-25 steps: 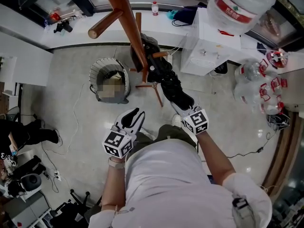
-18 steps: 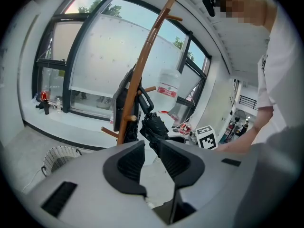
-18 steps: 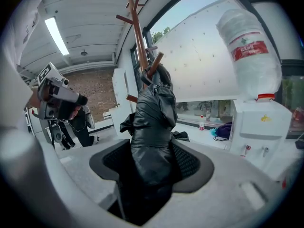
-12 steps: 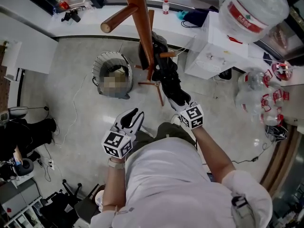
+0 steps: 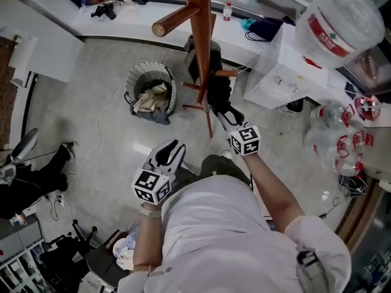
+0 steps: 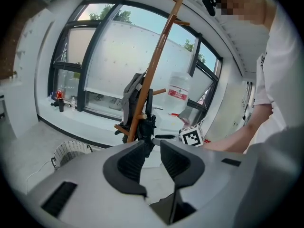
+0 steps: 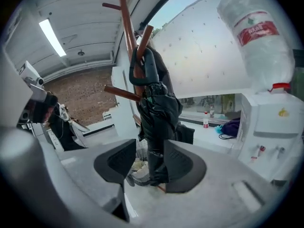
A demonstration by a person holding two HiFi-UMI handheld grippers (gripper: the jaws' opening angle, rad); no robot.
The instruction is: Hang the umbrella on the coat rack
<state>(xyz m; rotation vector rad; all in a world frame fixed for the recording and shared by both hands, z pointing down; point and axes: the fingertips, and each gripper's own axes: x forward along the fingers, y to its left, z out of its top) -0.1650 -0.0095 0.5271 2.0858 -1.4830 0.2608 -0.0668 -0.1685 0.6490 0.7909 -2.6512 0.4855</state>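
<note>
A folded black umbrella (image 5: 219, 96) hangs by its curved handle (image 7: 147, 65) from a peg of the brown wooden coat rack (image 5: 197, 17). Its body (image 7: 159, 113) drops straight down beside the pole (image 7: 126, 23). My right gripper (image 5: 227, 116) is at the umbrella's lower end, its jaws closing. The umbrella stands between the pads; the right pad (image 7: 183, 163) is against it and a gap shows at the left pad. My left gripper (image 5: 170, 148) stays near my body with a narrow gap and nothing in it (image 6: 153, 148). It faces the rack (image 6: 156, 61) and the umbrella (image 6: 146, 122) from a distance.
A wire basket (image 5: 151, 93) with cloth stands on the floor left of the rack's legs. At the right a white water dispenser (image 5: 275, 72) carries a large bottle (image 5: 333, 20). More bottles (image 5: 342, 139) lie further right. Cables run over the floor.
My right gripper has moved forward to the umbrella's lower end and its jaws have narrowed round it. The left gripper has stayed in place.
</note>
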